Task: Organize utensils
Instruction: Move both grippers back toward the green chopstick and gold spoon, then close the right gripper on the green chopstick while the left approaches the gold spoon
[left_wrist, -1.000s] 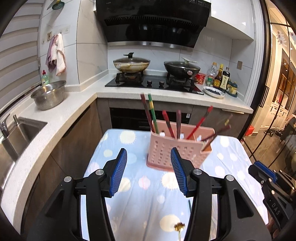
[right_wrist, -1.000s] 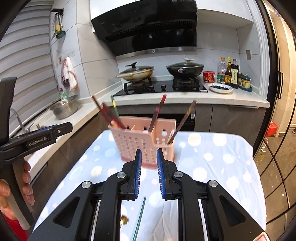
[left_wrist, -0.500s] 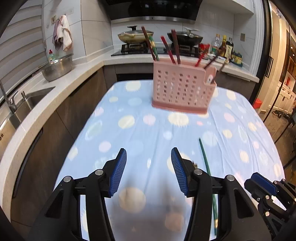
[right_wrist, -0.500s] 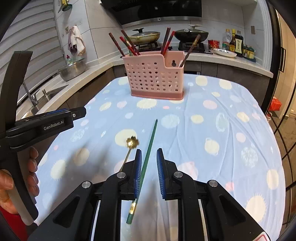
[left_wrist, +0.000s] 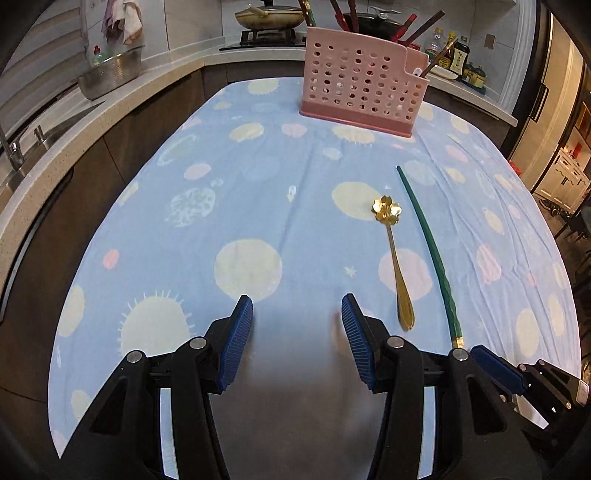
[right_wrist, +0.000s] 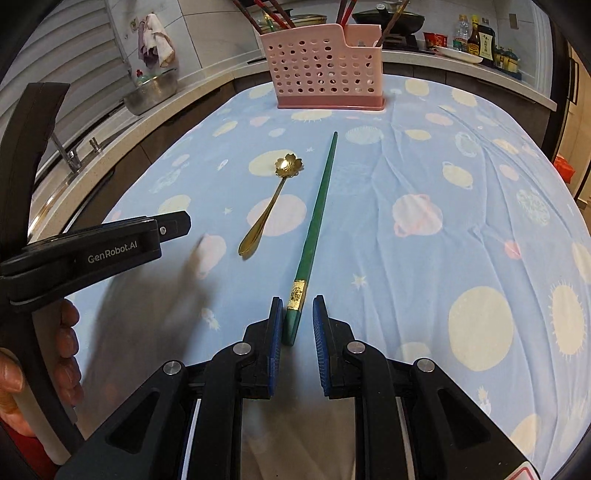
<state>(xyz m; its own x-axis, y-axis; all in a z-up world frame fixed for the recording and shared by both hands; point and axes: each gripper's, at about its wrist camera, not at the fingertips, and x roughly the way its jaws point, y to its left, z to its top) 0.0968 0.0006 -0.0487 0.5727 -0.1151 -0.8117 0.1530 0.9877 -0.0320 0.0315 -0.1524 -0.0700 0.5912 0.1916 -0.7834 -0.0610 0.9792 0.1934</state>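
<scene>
1. The desk (left_wrist: 258, 177) is covered by a light blue cloth printed with pale yellow and pink round motifs; fine creases are seen toward its right side.
2. The left gripper (left_wrist: 297, 314) is held low over a bare part of the cloth. Its jaws are spread wide, with nothing between the ribbed blue pads (left_wrist: 236, 343). The body is of matte black plastic with round metal pins.
3. In the right wrist view a person's hand (right_wrist: 68, 354) is seen wrapped around the left gripper's handle at the left edge.
4. A gold-coloured metal spoon (left_wrist: 395, 258) lies flat on the cloth, just right of the left gripper. Its bowl is shaped as a flower; the slim handle widens into a rounded end nearest the camera.
5. A long green chopstick (right_wrist: 314, 225) lies beside the spoon, apart from it, tapering toward the far end and carrying a gold band near its thick end.
6. The right gripper (right_wrist: 297, 325) is placed at the chopstick's thick end. Its jaws stand narrowly apart with that end between them; the left pad lies at the chopstick or just beside it, the right pad is clear of it.
7. A pink perforated plastic caddy (right_wrist: 325, 74) stands upright at the far edge of the desk, holding red and dark chopsticks.
</scene>
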